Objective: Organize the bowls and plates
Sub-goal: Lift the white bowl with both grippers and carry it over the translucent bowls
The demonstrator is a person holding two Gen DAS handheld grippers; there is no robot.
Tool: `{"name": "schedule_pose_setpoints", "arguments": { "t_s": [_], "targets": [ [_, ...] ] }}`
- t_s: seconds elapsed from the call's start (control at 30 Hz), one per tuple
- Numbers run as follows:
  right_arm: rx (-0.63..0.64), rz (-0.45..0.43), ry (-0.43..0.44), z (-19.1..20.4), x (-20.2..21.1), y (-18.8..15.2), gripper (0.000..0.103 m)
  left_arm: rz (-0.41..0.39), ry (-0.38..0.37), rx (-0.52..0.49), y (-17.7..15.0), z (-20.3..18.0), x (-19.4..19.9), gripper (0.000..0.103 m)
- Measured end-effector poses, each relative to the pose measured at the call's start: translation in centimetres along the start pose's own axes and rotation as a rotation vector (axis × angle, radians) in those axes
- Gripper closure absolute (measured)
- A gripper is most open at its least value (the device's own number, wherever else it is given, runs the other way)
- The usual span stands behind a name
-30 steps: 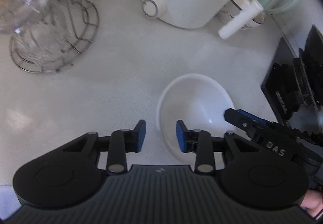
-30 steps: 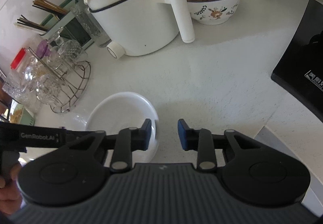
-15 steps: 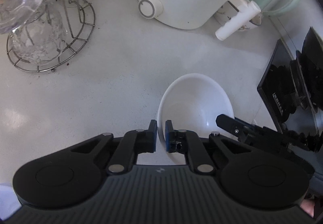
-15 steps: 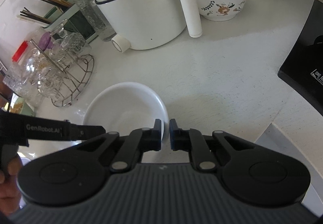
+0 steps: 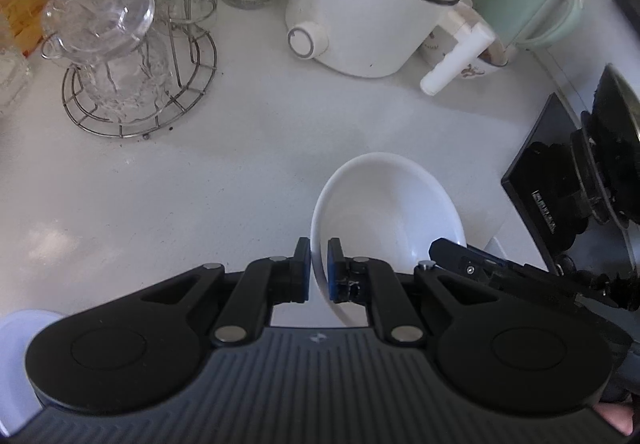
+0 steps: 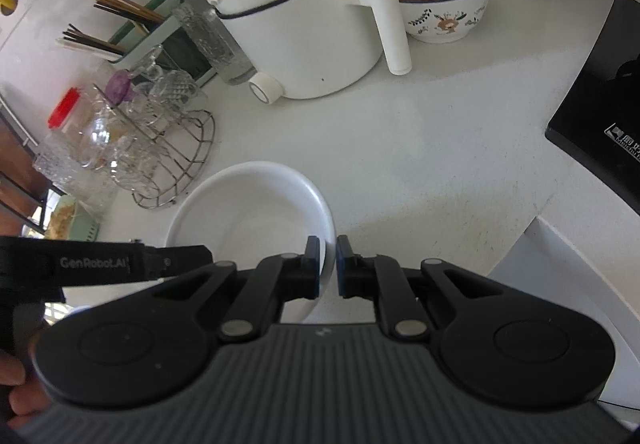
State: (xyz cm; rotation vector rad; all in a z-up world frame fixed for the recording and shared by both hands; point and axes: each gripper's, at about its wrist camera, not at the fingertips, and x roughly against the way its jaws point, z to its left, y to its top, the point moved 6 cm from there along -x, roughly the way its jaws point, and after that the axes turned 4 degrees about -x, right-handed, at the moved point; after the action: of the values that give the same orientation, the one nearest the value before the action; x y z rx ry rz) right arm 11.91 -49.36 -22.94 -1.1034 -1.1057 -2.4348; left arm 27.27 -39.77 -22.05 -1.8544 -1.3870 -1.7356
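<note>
Both grippers are clamped on opposite rims of the white bowl (image 5: 386,212), low in frame above the counter (image 5: 200,172): left gripper (image 5: 319,270), right gripper (image 6: 328,268). The lift seems under way; next, carry it level to wherever the dishes stack.

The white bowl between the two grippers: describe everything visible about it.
The white bowl is plain, glossy, ceramic-looking, round, fairly deep and empty. The left gripper is clamped on one side of its thin rim, the right gripper on the opposite side, each with one pad inside and one outside. It sits upright and roughly level over the pale speckled countertop; whether it still touches the surface cannot be told.
</note>
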Motion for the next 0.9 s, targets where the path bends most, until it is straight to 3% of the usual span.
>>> {"name": "schedule_pose_setpoints", "arguments": {
  "t_s": [0.33,0.73,0.9],
  "targets": [
    [-0.025,-0.006,0.015,0.5,2.5,-0.3,0.092,-0.052,0.024,-0.03,-0.9,-1.4,3.5,0.093],
    [-0.074,-0.018,0.064,1.3,5.7,-0.6,0.092,-0.093,-0.025,0.032,-2.3,-1.7,8.0,0.092],
    [-0.06,0.031,0.092,2.1,6.0,-1.2,0.092,-0.107,-0.023,0.066,-2.9,-0.9,9.8,0.092]
  ]
}}
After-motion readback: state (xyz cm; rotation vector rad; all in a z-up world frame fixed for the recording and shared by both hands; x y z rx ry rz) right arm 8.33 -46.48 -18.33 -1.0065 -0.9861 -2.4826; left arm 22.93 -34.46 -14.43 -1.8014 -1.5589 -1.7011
